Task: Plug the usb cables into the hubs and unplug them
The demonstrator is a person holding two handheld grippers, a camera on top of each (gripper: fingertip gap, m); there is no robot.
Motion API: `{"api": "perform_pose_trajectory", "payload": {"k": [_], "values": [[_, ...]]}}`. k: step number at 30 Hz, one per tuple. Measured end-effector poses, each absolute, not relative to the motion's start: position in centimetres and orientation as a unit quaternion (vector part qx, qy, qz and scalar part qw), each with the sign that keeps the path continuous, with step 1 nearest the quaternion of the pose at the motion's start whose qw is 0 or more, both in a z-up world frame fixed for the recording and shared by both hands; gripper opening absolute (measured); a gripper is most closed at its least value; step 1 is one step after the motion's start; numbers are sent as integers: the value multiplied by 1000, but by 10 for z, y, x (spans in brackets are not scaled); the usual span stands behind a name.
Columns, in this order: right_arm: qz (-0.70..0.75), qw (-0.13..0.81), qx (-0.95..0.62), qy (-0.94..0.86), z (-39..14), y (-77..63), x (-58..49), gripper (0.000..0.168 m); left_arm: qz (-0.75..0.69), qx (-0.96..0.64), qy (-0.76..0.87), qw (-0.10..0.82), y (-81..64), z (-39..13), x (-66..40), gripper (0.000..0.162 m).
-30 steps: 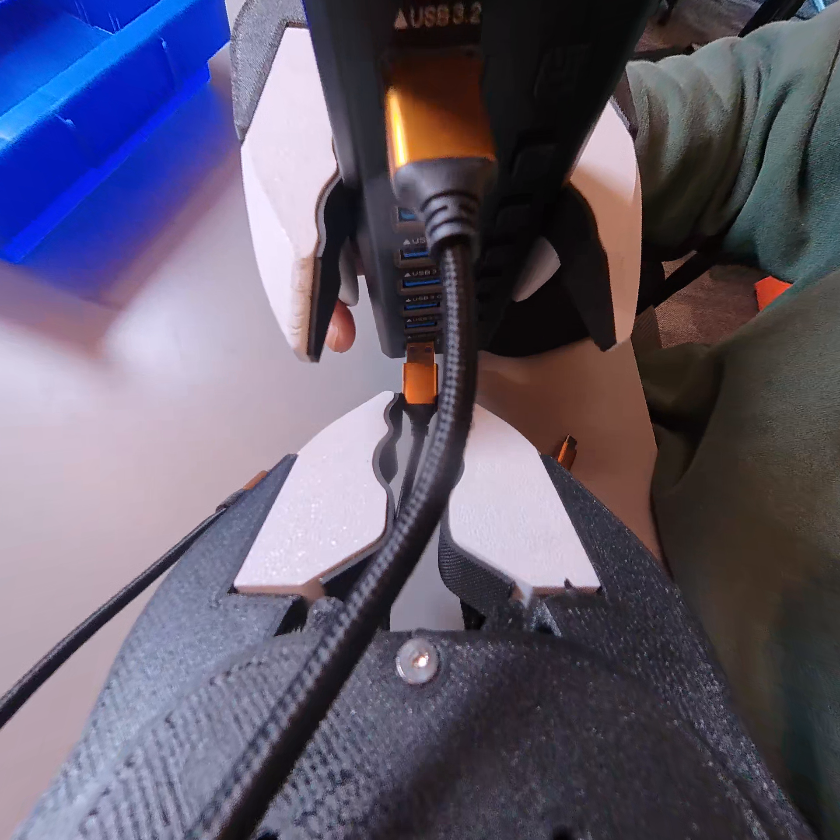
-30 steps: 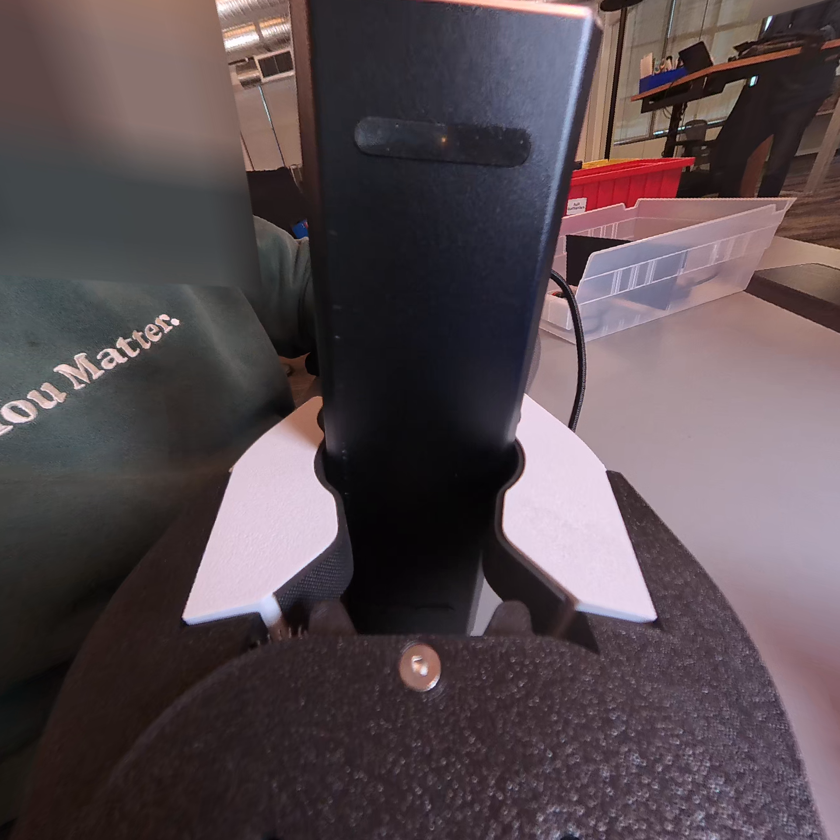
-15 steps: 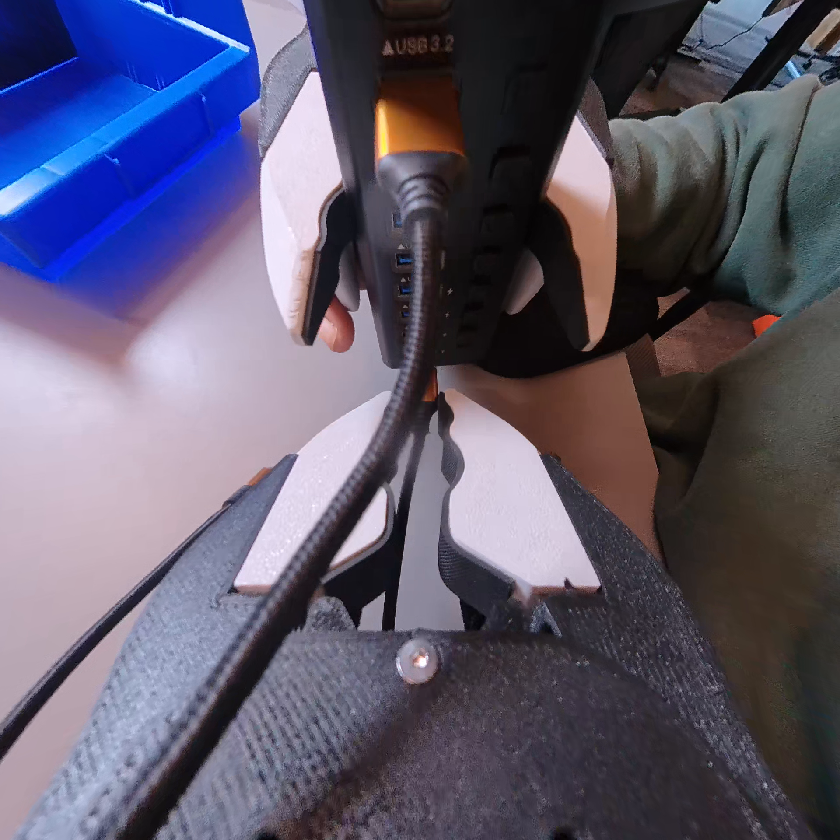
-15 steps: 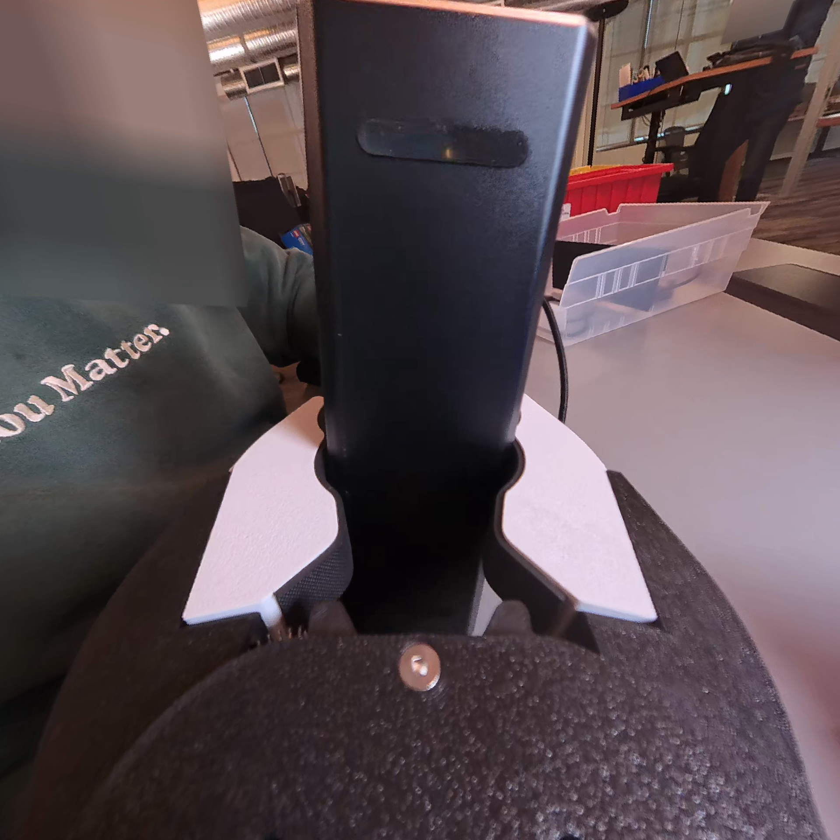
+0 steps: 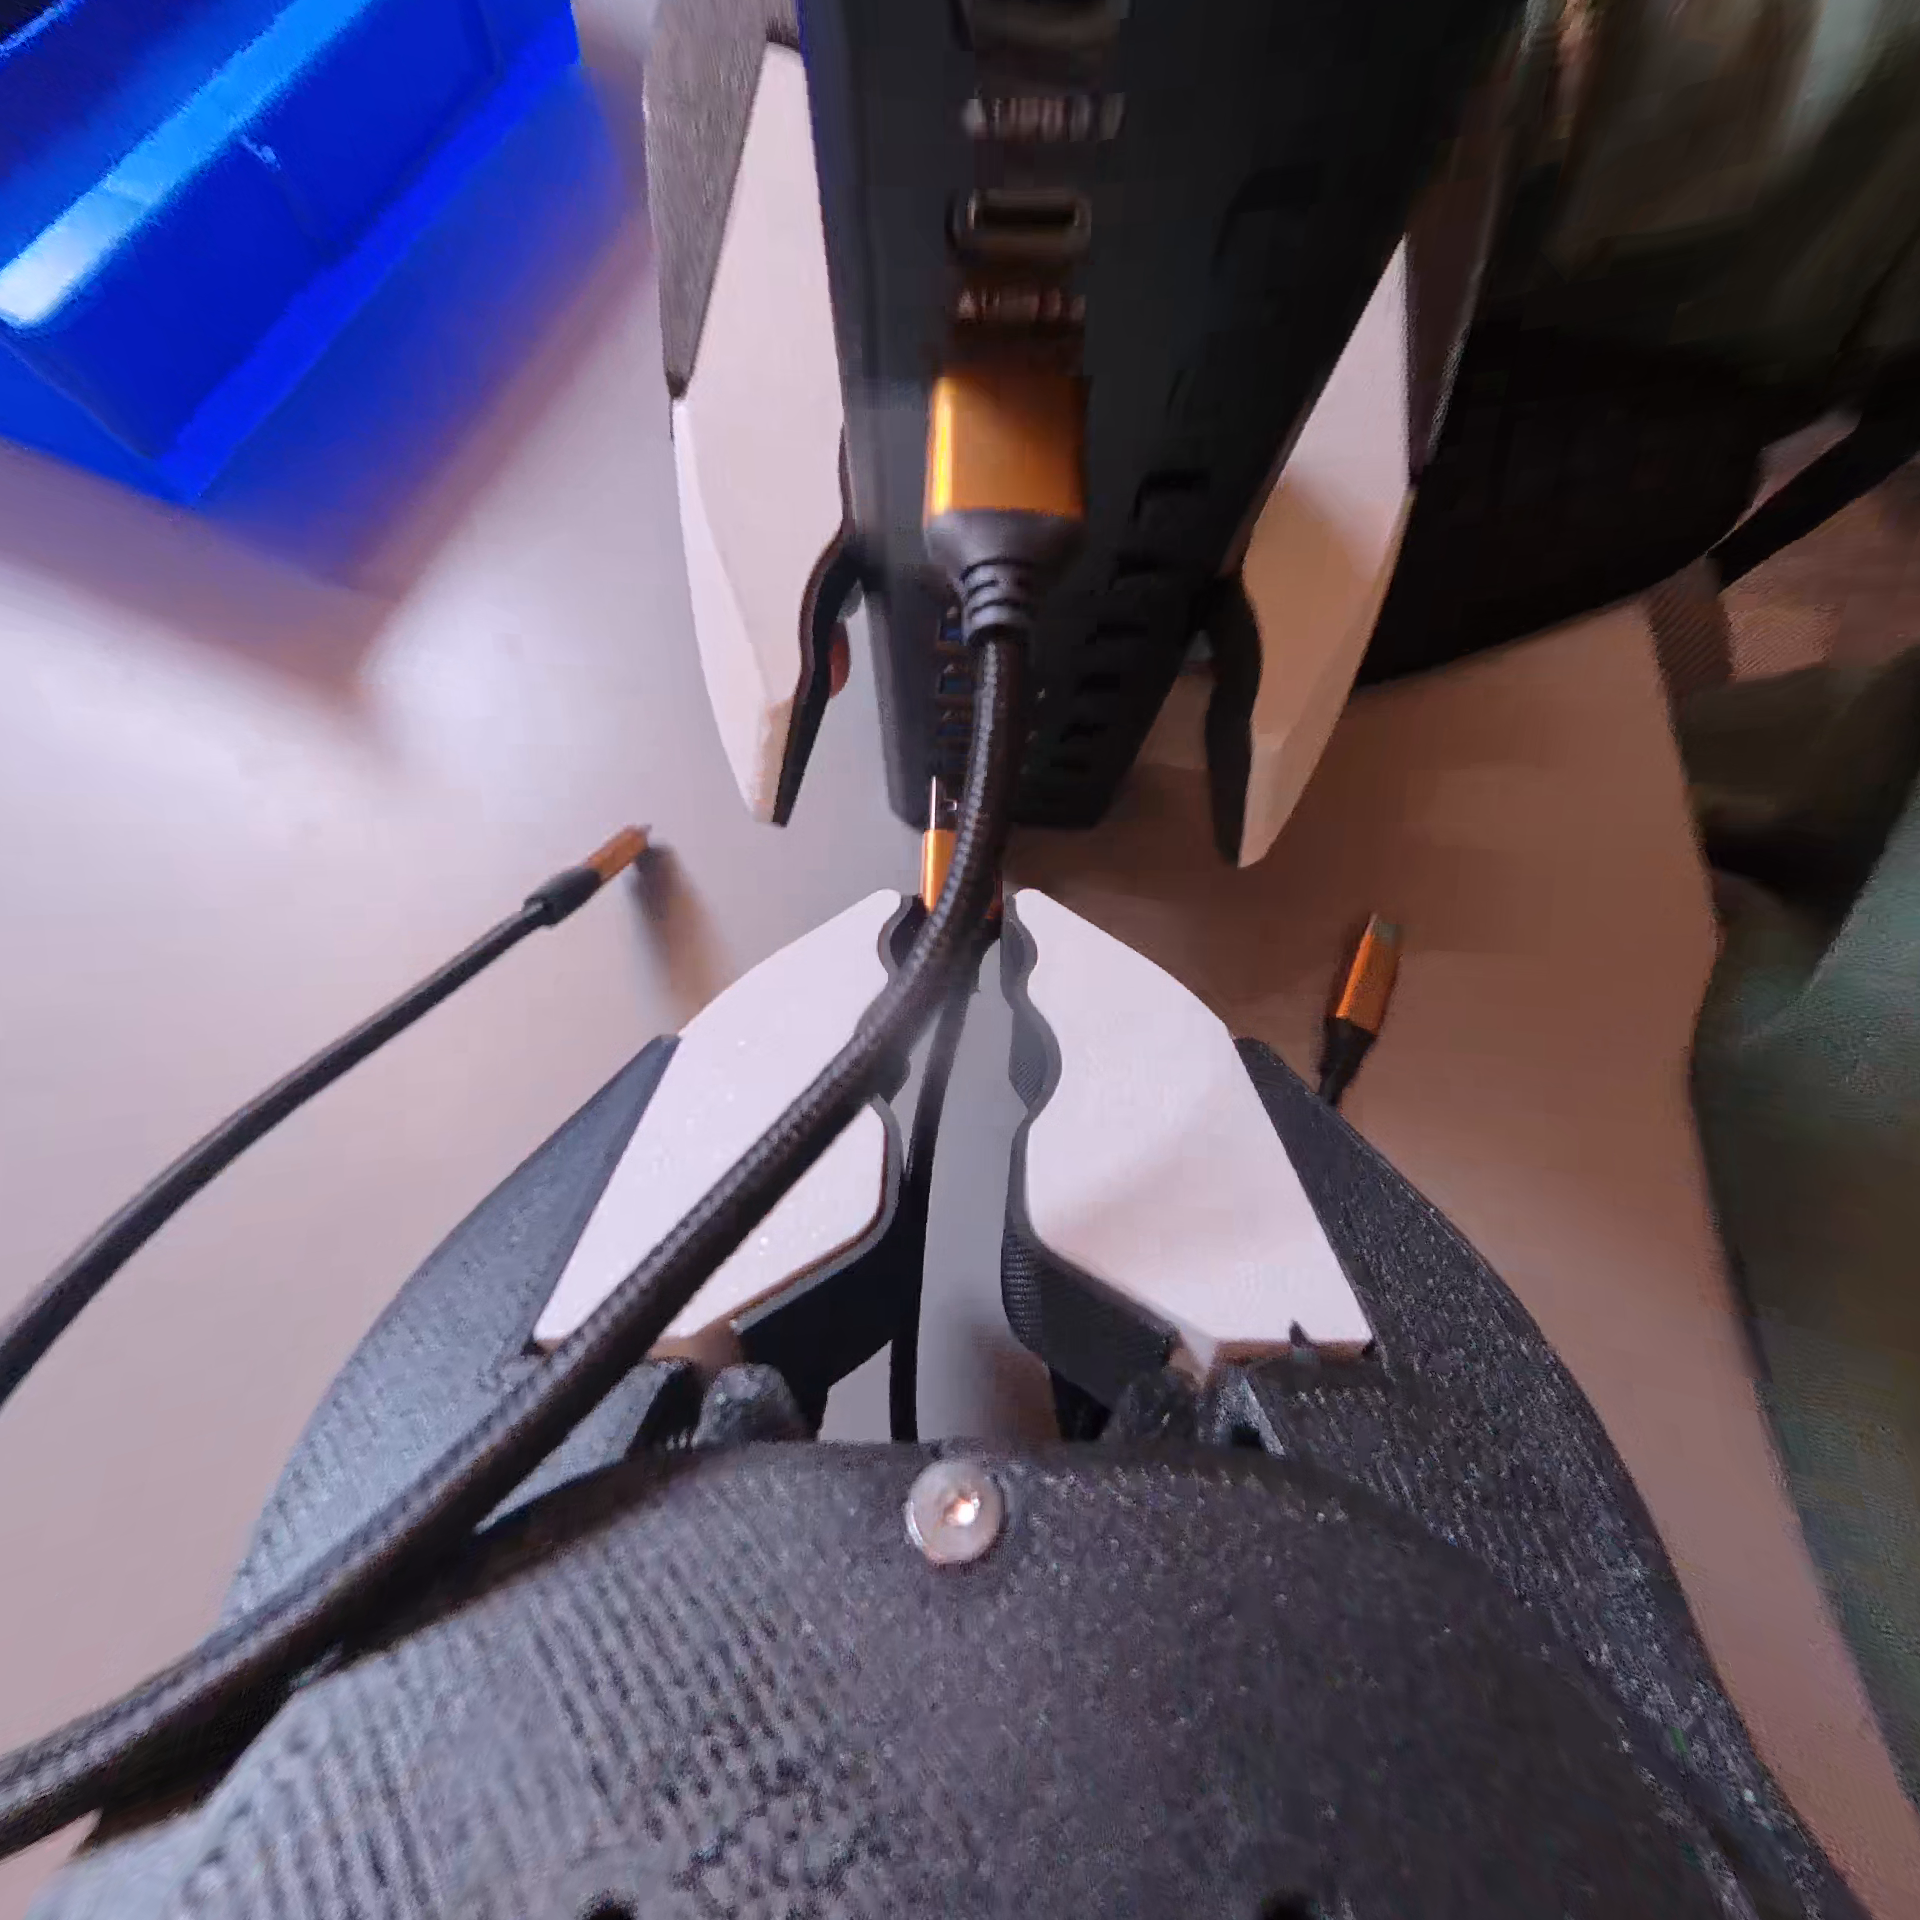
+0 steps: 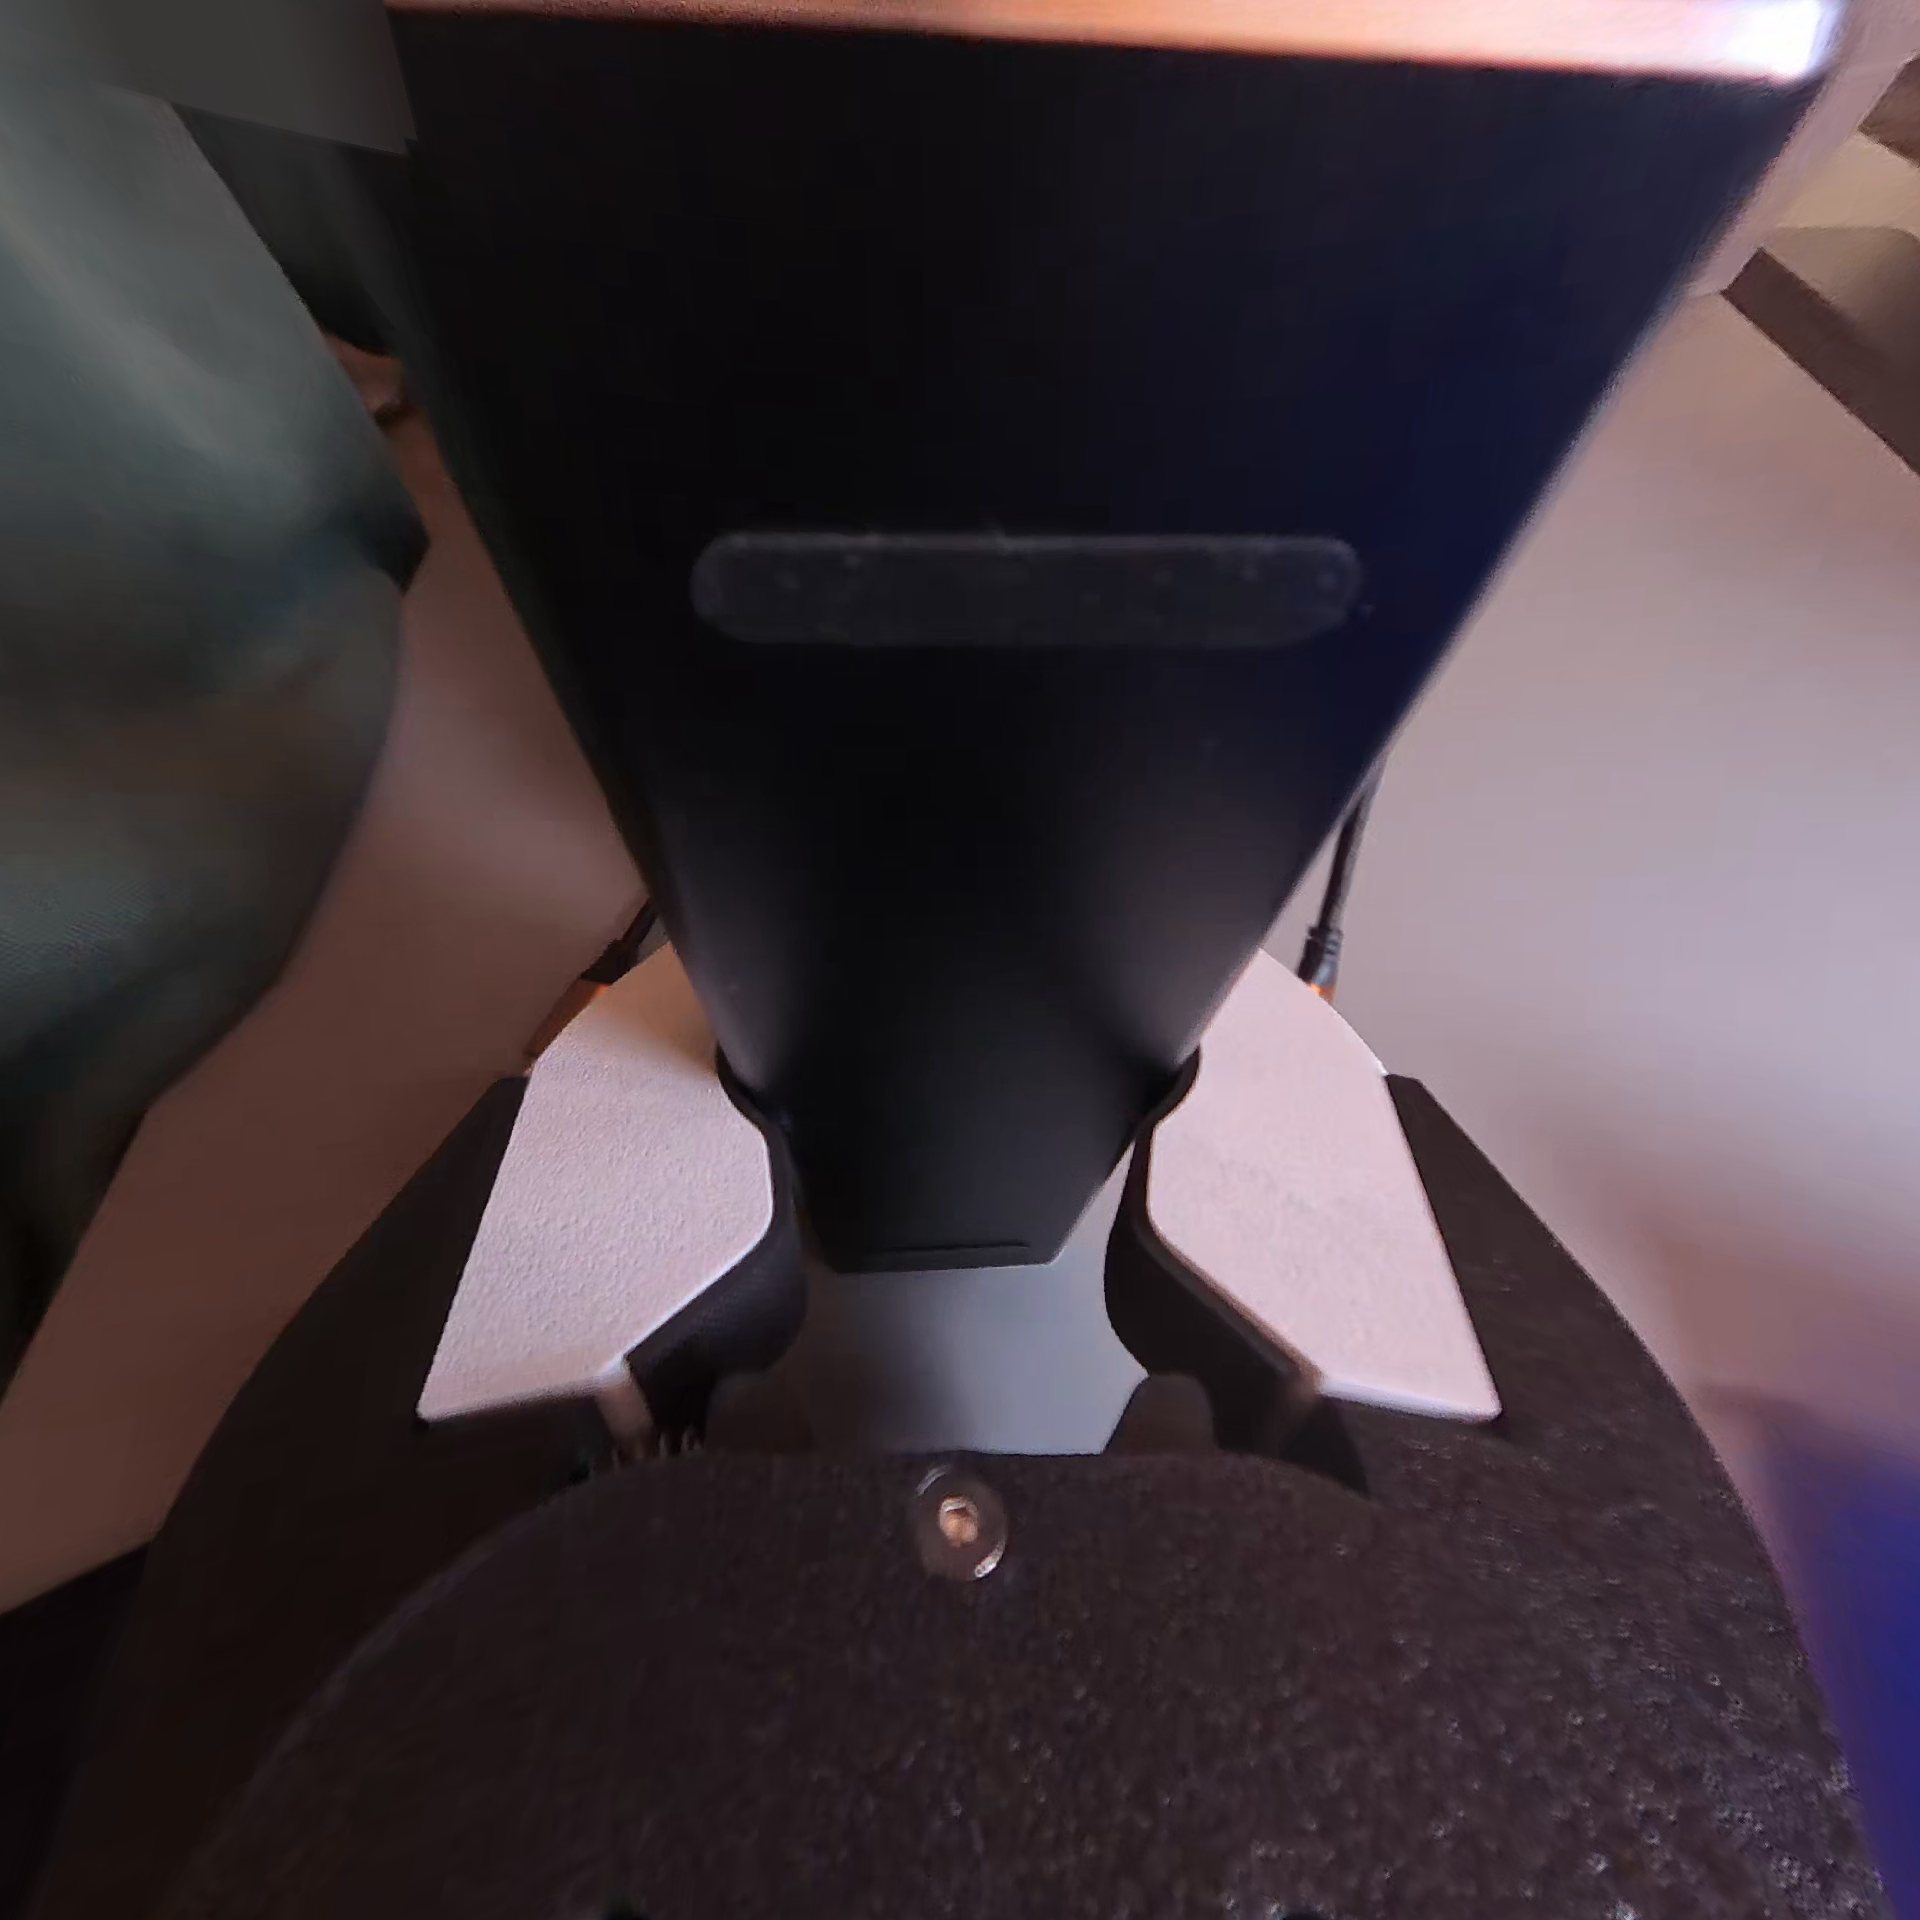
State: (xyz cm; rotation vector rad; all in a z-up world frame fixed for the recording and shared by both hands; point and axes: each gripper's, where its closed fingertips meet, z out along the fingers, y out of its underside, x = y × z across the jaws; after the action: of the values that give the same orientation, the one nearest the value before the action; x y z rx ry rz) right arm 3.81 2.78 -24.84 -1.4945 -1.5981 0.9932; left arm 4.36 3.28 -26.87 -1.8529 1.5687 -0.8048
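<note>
My right gripper (image 6: pixel 961 1091) is shut on the lower end of a black USB hub (image 6: pixel 987 416), whose back with a rubber strip faces its camera. In the left wrist view the hub (image 5: pixel 1164 312) hangs between the right gripper's white fingers (image 5: pixel 727 468), port side toward me. A thick braided cable with an orange plug (image 5: pixel 1003 447) sits in one port. My left gripper (image 5: pixel 951 904) is shut on a small orange USB plug (image 5: pixel 938 862), whose metal tip is at the hub's lowest ports. I cannot tell whether it is inserted.
Two loose cable ends with orange plugs lie on the pale table (image 5: pixel 260 779), one at the left (image 5: pixel 613 852) and one at the right (image 5: pixel 1366 966). A blue bin (image 5: pixel 208 208) stands at the far left. A person's green sleeve (image 5: pixel 1766 208) is at the right. Both grippers' tips are close together, under 4 cm apart.
The right gripper has tipped the hub down toward the table, so the room behind is out of view. The loose cable ends have come into view. Both views are motion-blurred.
</note>
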Motion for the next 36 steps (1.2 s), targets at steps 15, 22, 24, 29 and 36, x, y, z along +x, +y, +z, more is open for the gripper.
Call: {"api": "perform_pose_trajectory", "payload": {"k": [15, 22, 24, 29, 36], "values": [[271, 301, -646, -647, -281, 37, 69, 85, -297, -696, 599, 263, 28, -283, 37, 15], [254, 292, -651, -653, -295, 38, 70, 65, -295, -697, 601, 257, 28, -286, 35, 15], [260, 286, -647, -657, -295, 37, 69, 61, -294, -697, 602, 255, 27, -287, 35, 15], [260, 303, -638, -658, -294, 37, 62, 61, -300, -695, 599, 260, 28, -284, 35, 15], [321, 331, -603, -652, -273, 25, 49, 61, -302, -680, 609, 274, 29, -266, 29, 15]]}}
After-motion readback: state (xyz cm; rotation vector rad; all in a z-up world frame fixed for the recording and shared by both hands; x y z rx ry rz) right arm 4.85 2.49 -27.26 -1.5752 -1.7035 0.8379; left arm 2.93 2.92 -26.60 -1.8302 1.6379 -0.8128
